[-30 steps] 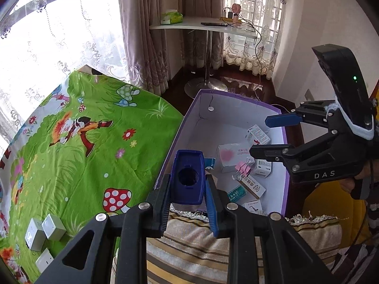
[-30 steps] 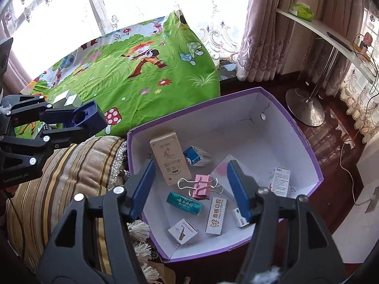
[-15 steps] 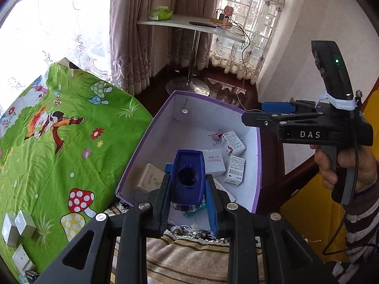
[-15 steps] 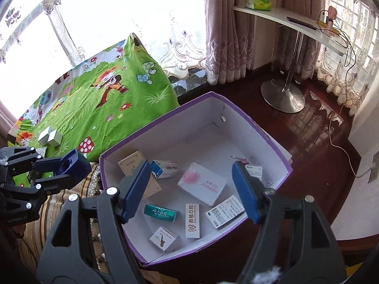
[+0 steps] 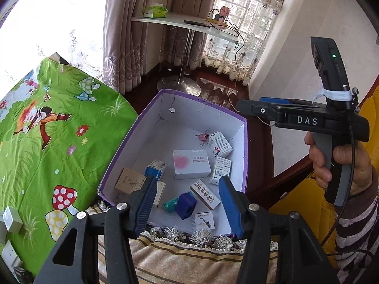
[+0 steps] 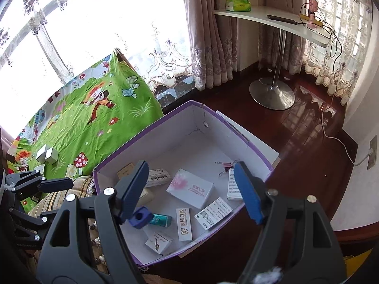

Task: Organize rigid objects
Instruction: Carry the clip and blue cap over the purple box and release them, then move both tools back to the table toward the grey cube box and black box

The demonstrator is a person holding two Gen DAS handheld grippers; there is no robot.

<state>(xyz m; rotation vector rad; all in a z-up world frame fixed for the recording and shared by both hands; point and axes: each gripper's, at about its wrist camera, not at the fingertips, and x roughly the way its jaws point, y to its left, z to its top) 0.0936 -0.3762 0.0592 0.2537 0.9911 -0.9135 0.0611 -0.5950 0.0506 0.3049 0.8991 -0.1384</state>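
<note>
Inside the purple-rimmed box (image 5: 245, 142), near its front wall: the dark blue block (image 5: 186, 205), lying loose against a teal pack (image 5: 171, 204) and touched by neither pad. Around it, a dozen or so small items already gathered: a white carton with a pink blot (image 5: 191, 163), a tan carton (image 5: 129, 182), a pink binder clip (image 5: 203, 137), a little saxophone-printed carton (image 5: 204, 220) and several slim packs. Left hand-held gripper (image 5: 187, 206) poised above the block, jaws opening, nothing pressed between them (the block merely framed in the gap). Right hand-held gripper (image 6: 189, 191) spread wide over the box and opening a shade more, empty. By that evidence, well along but not finished: still out on the green cartoon cloth (image 6: 94, 127), a pair of white cubes (image 6: 47, 154) beside the mushroom print. From the left wrist only: the person's hand (image 5: 341, 165) on the right gripper's grip, a striped sleeve, something yellow behind. From the right wrist only: the wall socket and floor cable, the box's far outer side, and the left gripper seen side-on at the frame's edge over a striped cushion (image 6: 52, 198).
</note>
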